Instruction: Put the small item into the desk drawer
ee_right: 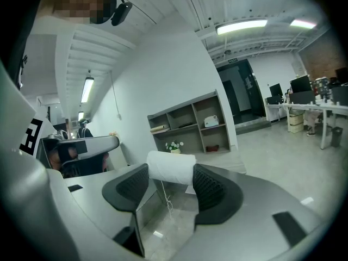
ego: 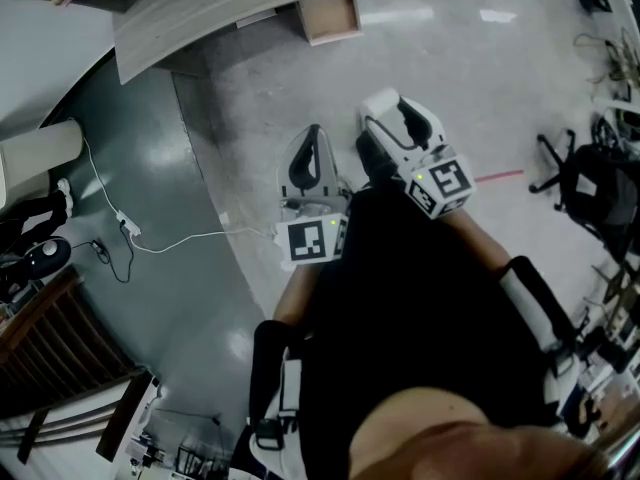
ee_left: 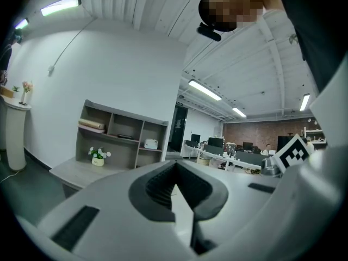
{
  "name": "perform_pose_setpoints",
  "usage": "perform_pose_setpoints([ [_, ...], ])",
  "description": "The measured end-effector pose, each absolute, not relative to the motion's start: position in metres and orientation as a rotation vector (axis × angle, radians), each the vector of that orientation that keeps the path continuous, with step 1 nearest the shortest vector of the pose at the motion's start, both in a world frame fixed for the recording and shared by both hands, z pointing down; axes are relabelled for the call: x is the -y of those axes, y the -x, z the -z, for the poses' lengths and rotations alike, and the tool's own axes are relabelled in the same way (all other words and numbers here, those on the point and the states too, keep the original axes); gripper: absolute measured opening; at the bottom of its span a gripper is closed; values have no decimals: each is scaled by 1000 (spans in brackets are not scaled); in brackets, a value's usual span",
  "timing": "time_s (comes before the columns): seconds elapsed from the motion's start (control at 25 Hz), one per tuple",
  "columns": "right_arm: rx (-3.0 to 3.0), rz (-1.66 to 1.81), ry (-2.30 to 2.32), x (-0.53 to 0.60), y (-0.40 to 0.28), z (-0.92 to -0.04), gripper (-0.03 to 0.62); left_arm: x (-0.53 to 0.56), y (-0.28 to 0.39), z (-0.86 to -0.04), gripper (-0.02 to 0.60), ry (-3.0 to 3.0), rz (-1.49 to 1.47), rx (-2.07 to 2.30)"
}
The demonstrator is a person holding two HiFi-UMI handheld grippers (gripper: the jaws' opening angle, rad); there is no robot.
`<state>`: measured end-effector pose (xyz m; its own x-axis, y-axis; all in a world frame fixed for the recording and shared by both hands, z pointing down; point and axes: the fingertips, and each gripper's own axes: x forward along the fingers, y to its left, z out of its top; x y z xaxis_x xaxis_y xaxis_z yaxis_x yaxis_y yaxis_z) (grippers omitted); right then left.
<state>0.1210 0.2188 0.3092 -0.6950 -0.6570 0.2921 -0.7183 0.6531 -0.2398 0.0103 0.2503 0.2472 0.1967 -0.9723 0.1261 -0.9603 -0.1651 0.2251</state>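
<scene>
A small white spool of thread sits clamped between the dark pads of my right gripper, with a loose strand hanging below it. In the head view the right gripper is held over the floor, short of the wooden desk. The desk's drawer stands pulled out at the top. My left gripper hangs beside the right one, closer to my body. Its jaws are shut together with nothing between them. Both gripper views point up at a shelf unit on the desk.
A white cable and power strip lie on the dark floor at left. A black office chair stands at right near a red floor line. Wooden slats fill the lower left. A white pedestal is at far left.
</scene>
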Motion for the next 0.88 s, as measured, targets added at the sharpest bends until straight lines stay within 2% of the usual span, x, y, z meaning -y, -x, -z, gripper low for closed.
perform_pose_setpoints([
  [0.88,2663,-547,-984,-70,-162,-342,256,-95,-45,-250,-2,-2113,-1,1980],
])
